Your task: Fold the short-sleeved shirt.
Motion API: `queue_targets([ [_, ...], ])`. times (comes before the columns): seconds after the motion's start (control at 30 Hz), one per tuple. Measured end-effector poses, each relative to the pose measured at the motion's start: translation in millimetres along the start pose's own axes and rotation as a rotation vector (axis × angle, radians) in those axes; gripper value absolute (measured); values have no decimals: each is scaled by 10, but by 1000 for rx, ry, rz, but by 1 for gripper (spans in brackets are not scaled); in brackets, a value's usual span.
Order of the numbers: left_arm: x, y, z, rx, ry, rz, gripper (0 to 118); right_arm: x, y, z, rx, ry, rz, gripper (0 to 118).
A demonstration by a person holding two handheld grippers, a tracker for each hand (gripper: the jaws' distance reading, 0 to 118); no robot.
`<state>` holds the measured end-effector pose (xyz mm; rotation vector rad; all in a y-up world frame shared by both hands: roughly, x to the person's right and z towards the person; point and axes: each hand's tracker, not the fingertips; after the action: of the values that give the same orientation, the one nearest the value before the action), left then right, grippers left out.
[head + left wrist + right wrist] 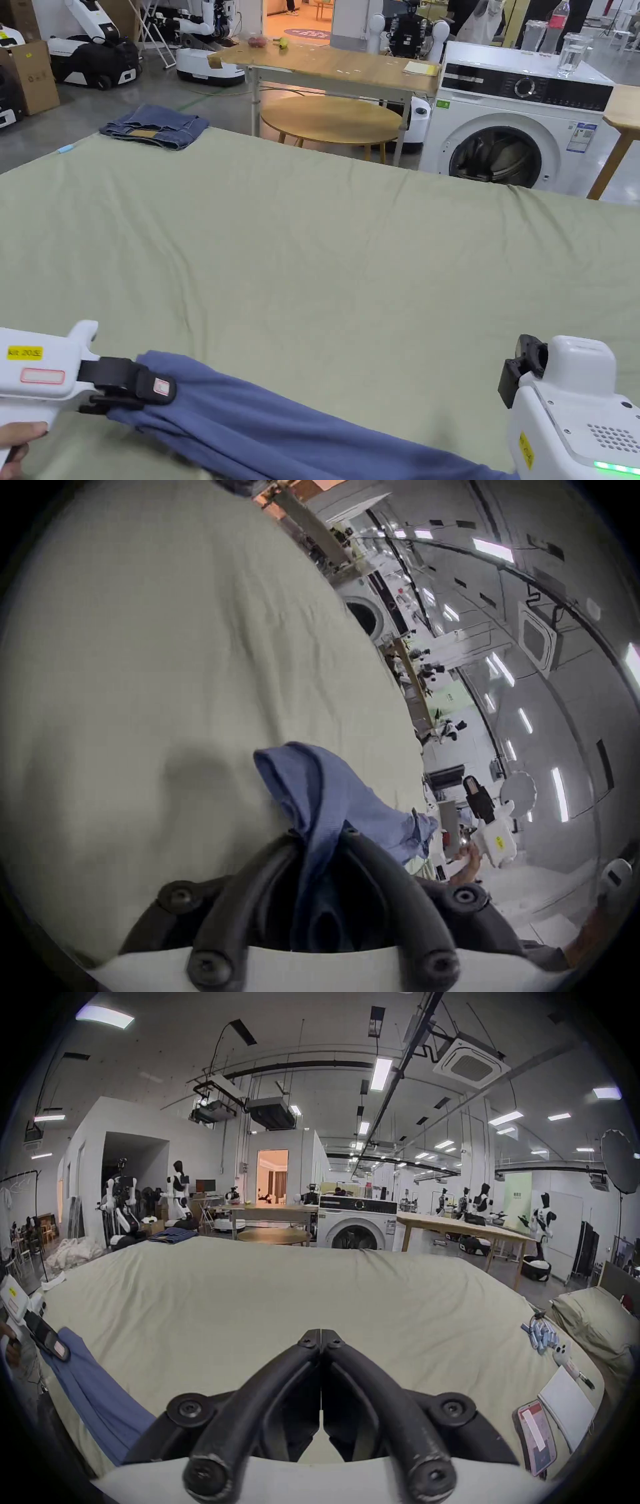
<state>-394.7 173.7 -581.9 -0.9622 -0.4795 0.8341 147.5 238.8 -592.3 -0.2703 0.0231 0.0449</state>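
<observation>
A blue short-sleeved shirt [262, 431] hangs bunched in a long band along the near edge of the green bed cover [325, 250]. My left gripper [153, 387] at the bottom left is shut on one end of the shirt. In the left gripper view the blue cloth [318, 812] runs up between the two black jaws, which press on it. My right gripper [519, 369] is at the bottom right above the cover. In the right gripper view its jaws meet at the tips [320, 1338] with nothing between them. The shirt [93, 1387] and the left gripper [52, 1342] appear at the left there.
Folded jeans [156, 127] lie at the bed's far left corner. A washing machine [519, 134], a wooden table [337, 65] and a round low table [331, 119] stand beyond the bed. A phone [535, 1435], a notebook [568, 1404] and small items [542, 1335] lie at the bed's right side.
</observation>
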Motion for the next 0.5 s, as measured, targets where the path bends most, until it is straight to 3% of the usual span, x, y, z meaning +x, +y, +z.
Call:
queue_targets([
  [0.07, 12, 63, 226, 25, 12, 13, 5, 9, 12, 2, 1, 0, 0, 0],
  [0.2, 166, 135, 516, 51, 225, -43, 5, 7, 17, 2, 3, 7, -4, 0],
  [0.3, 350, 129, 534, 21, 304, -62, 5, -14, 17, -4, -1, 17, -9, 0],
  [0.5, 892, 54, 398, 13, 299, -103, 5, -27, 28, 19, 2, 32, -14, 0],
])
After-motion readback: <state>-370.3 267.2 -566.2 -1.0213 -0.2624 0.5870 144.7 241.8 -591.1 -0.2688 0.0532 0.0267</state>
